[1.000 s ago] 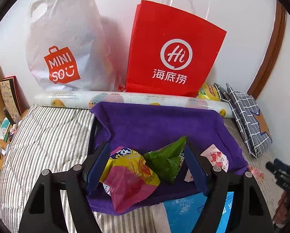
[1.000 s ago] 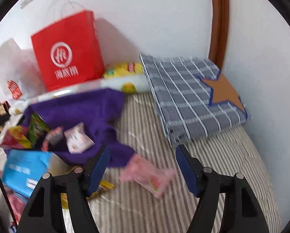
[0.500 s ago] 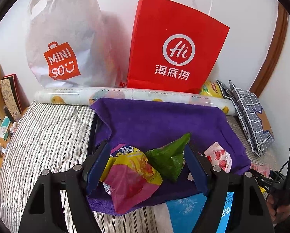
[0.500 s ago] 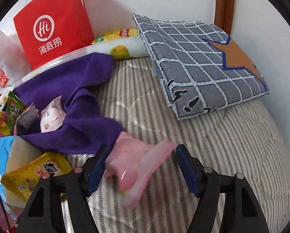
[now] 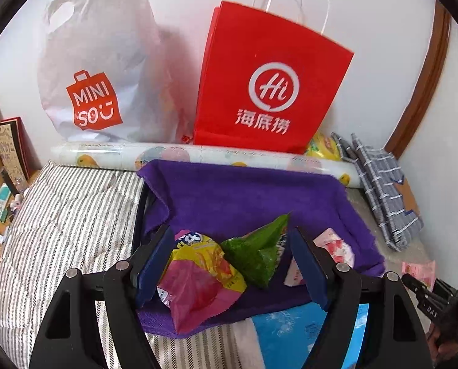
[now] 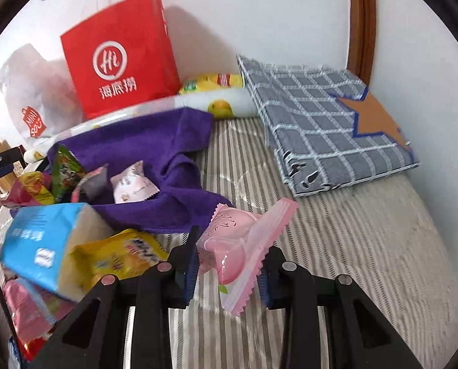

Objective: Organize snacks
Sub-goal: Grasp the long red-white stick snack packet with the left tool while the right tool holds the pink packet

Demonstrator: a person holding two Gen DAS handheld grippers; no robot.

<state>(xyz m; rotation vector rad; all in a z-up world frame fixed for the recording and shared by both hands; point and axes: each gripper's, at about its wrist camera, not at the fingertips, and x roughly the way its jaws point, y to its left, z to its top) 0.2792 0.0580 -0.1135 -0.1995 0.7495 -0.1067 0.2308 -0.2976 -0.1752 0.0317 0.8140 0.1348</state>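
Fingers of the right gripper (image 6: 229, 272) stand close together, clamped on a pink snack packet (image 6: 244, 243), which is pinched across its middle so that its crimped ends stick out above and below the pads. The packet is held over the striped bedding (image 6: 367, 246), just right of the purple towel (image 6: 155, 150). To the left of this gripper lie a yellow packet (image 6: 118, 255), a blue tissue pack (image 6: 41, 240) and, further up on the towel, a small white-pink packet (image 6: 133, 184) and a green packet (image 6: 64, 169). Ahead and to the right a grey checked cushion (image 6: 330, 129) leans near the wall; ahead and to the left stands a red paper bag (image 6: 121, 58). The left gripper (image 5: 232, 264) has its jaws spread wide apart and grips nothing. Between its blue pads (image 5: 153, 264), seen from above, lie a yellow and pink snack bag (image 5: 198, 279) and the green packet (image 5: 259, 252), both resting on the purple towel (image 5: 244, 193); whether the pads touch them cannot be told. Just beyond the right pad lies the white-pink packet (image 5: 336, 246), and below it the blue tissue pack (image 5: 290, 329). Further ahead are a patterned roll (image 5: 182, 156), the red paper bag (image 5: 268, 86) and a white Miniso bag (image 5: 96, 70) against the wall.
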